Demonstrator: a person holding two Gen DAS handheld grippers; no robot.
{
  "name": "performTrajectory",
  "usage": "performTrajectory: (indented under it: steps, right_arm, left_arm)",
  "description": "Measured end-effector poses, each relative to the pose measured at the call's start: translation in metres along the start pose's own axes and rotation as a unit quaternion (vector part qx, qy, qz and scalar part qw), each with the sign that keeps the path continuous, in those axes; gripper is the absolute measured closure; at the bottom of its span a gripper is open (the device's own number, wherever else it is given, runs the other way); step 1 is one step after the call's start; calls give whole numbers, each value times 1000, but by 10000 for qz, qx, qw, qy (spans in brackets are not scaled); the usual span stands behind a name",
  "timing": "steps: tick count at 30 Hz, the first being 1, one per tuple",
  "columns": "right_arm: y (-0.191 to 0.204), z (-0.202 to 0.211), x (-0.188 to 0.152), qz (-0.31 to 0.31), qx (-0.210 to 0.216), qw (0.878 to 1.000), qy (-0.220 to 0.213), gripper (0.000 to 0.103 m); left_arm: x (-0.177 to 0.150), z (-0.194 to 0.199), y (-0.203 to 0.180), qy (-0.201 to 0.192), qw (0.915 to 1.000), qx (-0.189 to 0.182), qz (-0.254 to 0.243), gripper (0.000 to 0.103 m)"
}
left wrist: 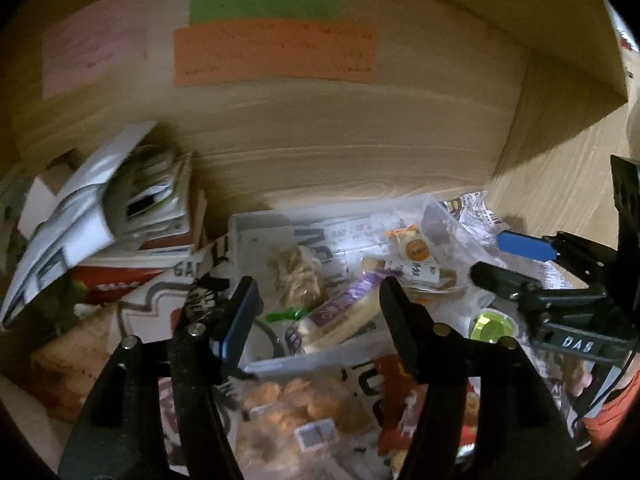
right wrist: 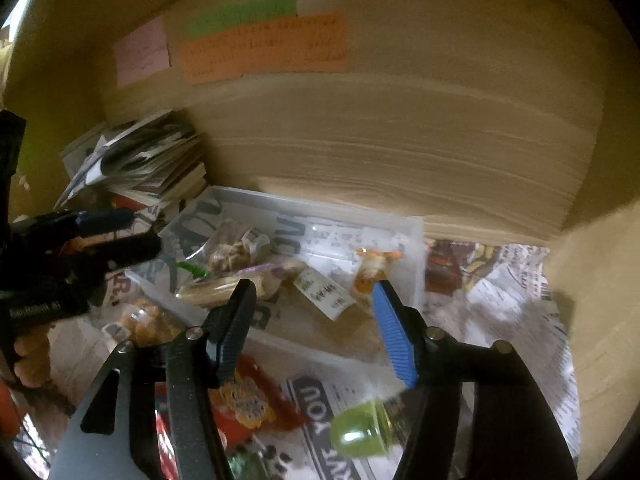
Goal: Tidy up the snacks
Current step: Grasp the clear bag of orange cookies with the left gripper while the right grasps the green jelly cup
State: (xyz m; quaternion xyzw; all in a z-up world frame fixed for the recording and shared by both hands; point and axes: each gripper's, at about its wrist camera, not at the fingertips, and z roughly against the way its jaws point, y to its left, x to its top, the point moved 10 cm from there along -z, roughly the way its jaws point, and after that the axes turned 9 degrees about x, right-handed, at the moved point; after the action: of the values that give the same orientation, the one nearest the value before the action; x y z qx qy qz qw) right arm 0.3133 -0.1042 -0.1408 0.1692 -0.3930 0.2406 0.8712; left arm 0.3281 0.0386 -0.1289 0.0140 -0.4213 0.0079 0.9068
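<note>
Left gripper [left wrist: 316,300] and right gripper [right wrist: 314,300] hover over clear bin [right wrist: 416,240] of snacks, jaws part-open, empty; green cup [right wrist: 360,428] beside bin.

A clear plastic bin [right wrist: 416,232] holds a purple-striped wrapper [left wrist: 344,304]. A translucent lime-green jelly cup [right wrist: 360,428] lies on black-and-white printed newspaper [right wrist: 508,304]. Pink [right wrist: 140,52], green [right wrist: 244,14] and orange paper notes [right wrist: 264,48] (writing blurred) mark the pale wood-grain back panel [right wrist: 400,140].

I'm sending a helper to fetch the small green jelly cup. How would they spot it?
Find the clear plastic bin on the newspaper-lined shelf. The green jelly cup lies outside its near wall, on the newspaper, tipped on its side. It is the only translucent lime-green thing among orange and red packets.
</note>
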Motion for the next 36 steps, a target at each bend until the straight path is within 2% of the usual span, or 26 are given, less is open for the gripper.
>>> performTrajectory:
  steps: [6,14,20,22,24,32,34,36]
  right_arm:
    - [-7,20,-18,-114,-42,9999,-41,40]
    - [-19,29,-55,-318,-139,9992,209,39]
    - [-31,22,-85,-574,-172,9969,502,39]
    - [-36,18,-91,-659,-173,9961,568,39]
    - [-40,16,-94,-724,-169,9953,615,39]
    - [-36,0,-96,-757,31,9939,801,39]
    - [-31,-7,-96,-699,95,9937,871,39]
    - [-28,-12,-97,-657,121,9935,923,39]
  left_arm:
    - [-20,18,15,-25,9999,159,-18,35]
    - [-63,19,38,309,9991,264,117,34]
    - [-77,12,29,503,9985,191,100,33]
    - [-78,6,23,558,9983,168,69,28]
    - [-77,0,19,593,9981,151,52,21]
    - [-94,-34,4,1071,9942,37,10,18]
    - [-96,-37,2,1084,9941,31,0,14]
    - [-95,-39,0,1040,9945,84,-57,14]
